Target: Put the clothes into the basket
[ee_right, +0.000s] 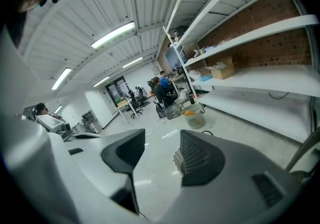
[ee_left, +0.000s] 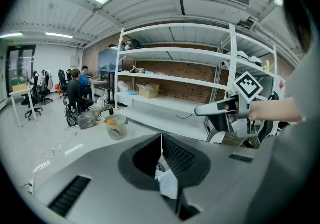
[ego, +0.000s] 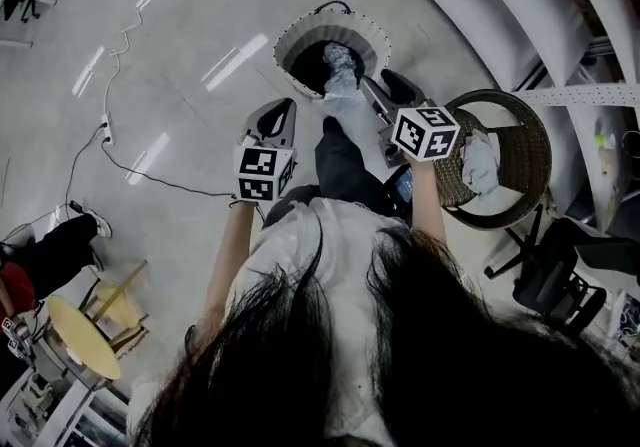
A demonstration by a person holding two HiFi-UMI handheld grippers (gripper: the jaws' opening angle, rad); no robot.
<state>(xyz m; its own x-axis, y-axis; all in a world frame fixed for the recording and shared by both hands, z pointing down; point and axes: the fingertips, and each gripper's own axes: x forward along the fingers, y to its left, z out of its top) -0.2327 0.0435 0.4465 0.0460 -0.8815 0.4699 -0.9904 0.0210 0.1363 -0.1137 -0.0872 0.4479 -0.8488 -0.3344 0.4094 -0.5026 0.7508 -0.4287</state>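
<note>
A white perforated basket (ego: 290, 35) stands on the floor ahead of me. It holds dark clothes (ego: 308, 67) and a crumpled grey-white garment (ego: 340, 63). My left gripper (ego: 288, 105) hovers near the basket's left side. Its jaws meet at the tips (ee_left: 161, 138), and I see nothing held in them. To the right of the basket my right gripper (ego: 382, 83) is raised. In the right gripper view its jaws (ee_right: 162, 140) stand open, with only floor between them. The left gripper view shows the right gripper (ee_left: 210, 110) from the side.
A round wicker basket (ego: 525, 150) with a white cloth (ego: 480, 163) sits at my right, and a black chair (ego: 560, 275) behind it. White shelving (ee_left: 175, 113) runs along the brick wall. A small bin (ee_left: 116, 125), a floor cable (ego: 110, 125) and a yellow stool (ego: 80, 335) are nearby.
</note>
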